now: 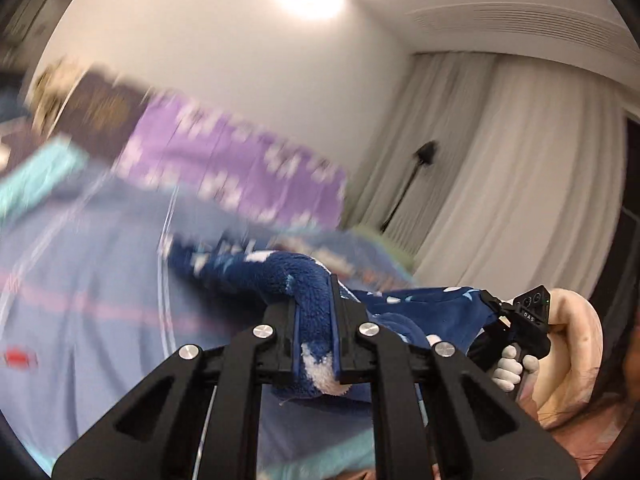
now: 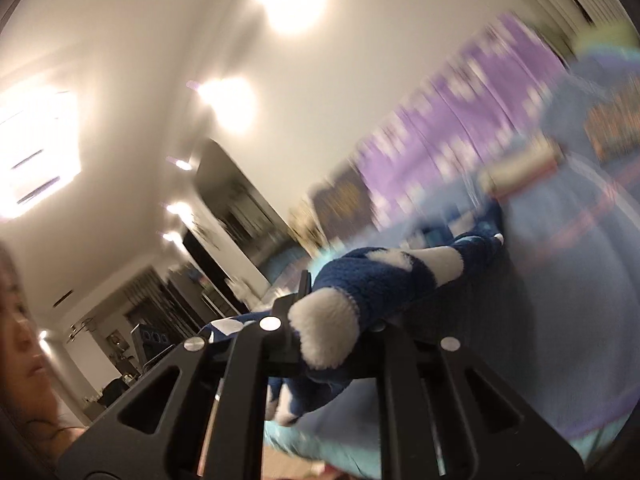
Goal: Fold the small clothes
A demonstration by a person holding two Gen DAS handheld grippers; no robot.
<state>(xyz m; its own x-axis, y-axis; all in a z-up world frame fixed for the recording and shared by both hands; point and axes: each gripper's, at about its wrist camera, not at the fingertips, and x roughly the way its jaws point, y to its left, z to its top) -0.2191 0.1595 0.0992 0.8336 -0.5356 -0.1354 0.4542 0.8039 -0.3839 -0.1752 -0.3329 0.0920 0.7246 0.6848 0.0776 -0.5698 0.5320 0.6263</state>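
Observation:
A small fuzzy navy garment with white patches (image 1: 280, 276) hangs stretched between both grippers above a blue bedsheet (image 1: 100, 280). My left gripper (image 1: 316, 312) is shut on one end of it. My right gripper (image 2: 320, 312) is shut on the other end, where a white cuff (image 2: 326, 332) bulges over the jaws. In the left wrist view the right gripper (image 1: 496, 312) shows at the right, held by a white-gloved hand (image 1: 512, 368). Both views are tilted and motion-blurred.
A purple patterned pillow (image 1: 240, 160) lies at the head of the bed; it also shows in the right wrist view (image 2: 460, 128). A teal cloth (image 1: 36, 180) lies at the left. Cream curtains (image 1: 500, 168) and a black stand (image 1: 412, 176) are behind. The person's face (image 2: 20, 332) is at left.

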